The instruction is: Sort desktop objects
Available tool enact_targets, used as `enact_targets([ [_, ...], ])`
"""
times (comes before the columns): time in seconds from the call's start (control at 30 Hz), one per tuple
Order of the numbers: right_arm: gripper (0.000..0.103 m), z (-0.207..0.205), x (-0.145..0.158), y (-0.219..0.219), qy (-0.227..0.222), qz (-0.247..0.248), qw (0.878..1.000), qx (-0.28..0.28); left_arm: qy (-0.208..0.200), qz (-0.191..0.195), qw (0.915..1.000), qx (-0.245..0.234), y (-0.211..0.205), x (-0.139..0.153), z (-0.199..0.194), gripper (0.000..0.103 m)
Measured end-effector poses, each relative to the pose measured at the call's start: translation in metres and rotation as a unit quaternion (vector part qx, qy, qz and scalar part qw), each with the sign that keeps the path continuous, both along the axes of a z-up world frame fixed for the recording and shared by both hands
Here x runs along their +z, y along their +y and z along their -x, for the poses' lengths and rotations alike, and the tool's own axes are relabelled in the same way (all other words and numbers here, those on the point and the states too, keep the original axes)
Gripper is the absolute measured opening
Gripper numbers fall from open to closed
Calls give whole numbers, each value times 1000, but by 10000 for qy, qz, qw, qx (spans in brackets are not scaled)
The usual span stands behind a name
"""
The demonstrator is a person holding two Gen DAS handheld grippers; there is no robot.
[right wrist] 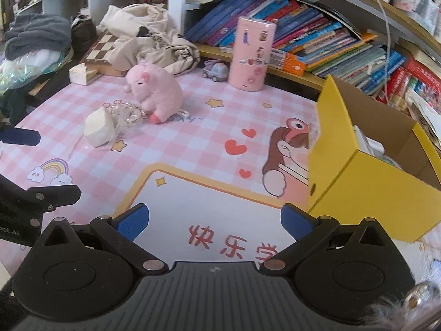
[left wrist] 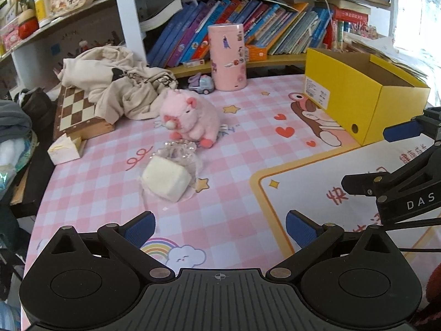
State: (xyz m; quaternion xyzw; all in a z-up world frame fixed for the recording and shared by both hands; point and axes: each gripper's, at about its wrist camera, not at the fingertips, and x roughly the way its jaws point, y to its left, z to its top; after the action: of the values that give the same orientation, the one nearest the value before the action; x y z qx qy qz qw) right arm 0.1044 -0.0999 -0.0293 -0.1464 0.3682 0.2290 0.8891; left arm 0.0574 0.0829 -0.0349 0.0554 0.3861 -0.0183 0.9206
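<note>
Both sets of jaws are being held wide apart, nothing gripped: the left gripper (left wrist: 219, 227) is being aimed over the desk mat (left wrist: 234, 149) at the white block (left wrist: 166, 178), the right gripper (right wrist: 215, 222) just beside the yellow box (right wrist: 366, 187) at the mat's right edge. A few things are already lying in the box. The block, pink plush (left wrist: 190, 117), toy car (left wrist: 202, 84) and pink tin (left wrist: 228, 56) are still waiting mid-mat and toward its back edge.

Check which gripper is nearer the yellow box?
Right. The right gripper hangs open just in front of the yellow box, its right-hand finger close to the box's near corner. The left gripper is open farther left, facing the white block.
</note>
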Motion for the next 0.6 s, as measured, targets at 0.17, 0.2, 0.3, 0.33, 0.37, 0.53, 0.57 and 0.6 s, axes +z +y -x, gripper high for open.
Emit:
enact_targets([
  [0.17,103,-4,-1,10,37,27,9998,177,-35,24,10000,73,6,-1,0,102],
  [0.2,103,-6,0,11,39,20,9998,187,-61,30,9999,99,8,-1,-1,102],
  [0.3,103,-13,1,17,47,-19,9998,202,-134,62,9997,195,13,-1,-3,102],
  [0.33,103,-15,2,19,50,-32,9998,213,-153,84,9996,231,15,-1,-3,102],
  [0.37,103,-18,2,21,53,-45,9997,224,-172,105,9994,266,17,-1,-4,102],
  [0.53,103,-29,5,32,61,-100,9994,329,-315,256,9983,424,27,0,-11,102],
  [0.57,103,-32,6,35,63,-102,9993,356,-360,284,9980,440,30,1,-14,102],
  [0.6,103,-35,6,37,61,-105,9992,381,-398,301,9978,446,31,1,-16,102],
])
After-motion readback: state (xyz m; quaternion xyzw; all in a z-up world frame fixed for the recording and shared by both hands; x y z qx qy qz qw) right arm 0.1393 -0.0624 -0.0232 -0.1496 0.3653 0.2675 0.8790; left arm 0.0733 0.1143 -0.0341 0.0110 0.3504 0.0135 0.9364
